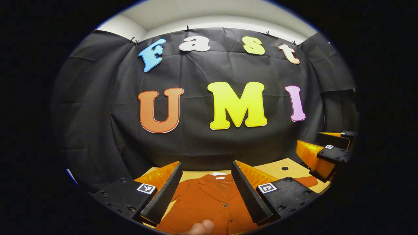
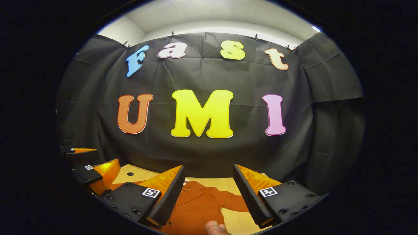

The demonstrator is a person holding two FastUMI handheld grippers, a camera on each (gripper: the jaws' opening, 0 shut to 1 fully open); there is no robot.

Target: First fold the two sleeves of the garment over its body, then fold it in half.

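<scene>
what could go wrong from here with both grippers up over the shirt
1. Both grippers, left and right, hang open above the rust-orange buttoned shirt, near its collar and not its sleeves; coming straight down would likely pinch the body.
2. The right-hand sleeve lies angled on the light wooden table; a shallow pinch could also drag the front.
</scene>
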